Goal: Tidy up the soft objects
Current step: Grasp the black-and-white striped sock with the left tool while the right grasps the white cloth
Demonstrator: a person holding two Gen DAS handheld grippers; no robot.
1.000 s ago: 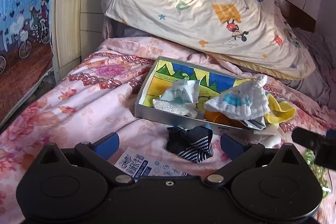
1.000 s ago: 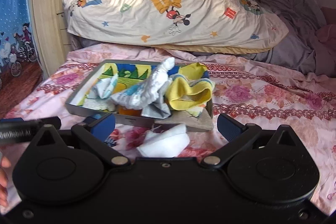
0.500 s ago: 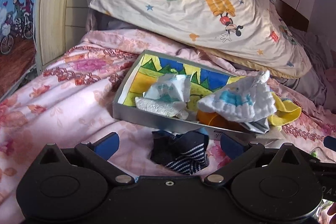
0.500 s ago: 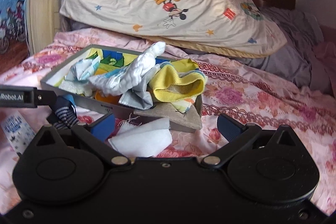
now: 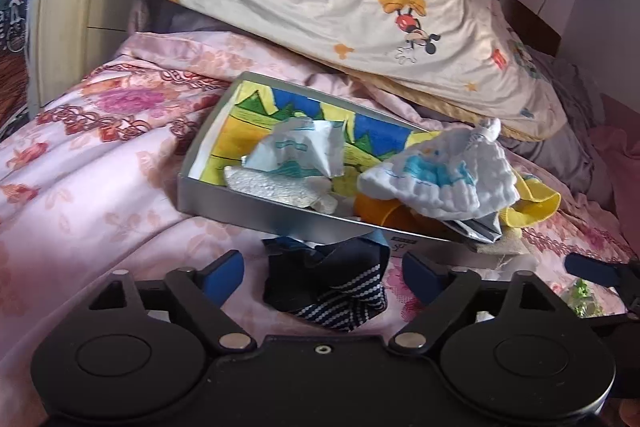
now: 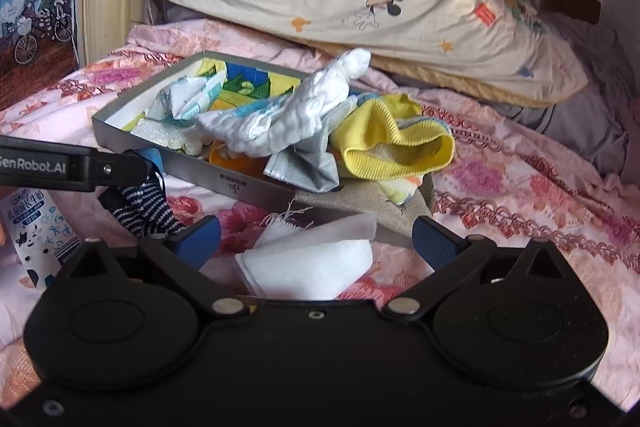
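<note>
Both jaws spread wide, nothing gripped, just before the tray (image 5: 280,209).
Left gripper (image 5: 322,267) straddles the striped sock (image 5: 328,291), right gripper (image 6: 316,235) the white cloth (image 6: 316,263); shallow closing might snag bedsheet (image 5: 100,167) instead.

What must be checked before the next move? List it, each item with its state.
1. Left gripper open, fingers either side of the striped sock: ok.
2. Right gripper open, fingers either side of the white cloth: ok.
3. Either piece actually gripped: not ok, both lie loose on the bedcover.
4. Free space in the tray: ok, its left end is mostly bare.
5. Contents contained: not ok, the yellow cloth hangs over the right rim.
</note>
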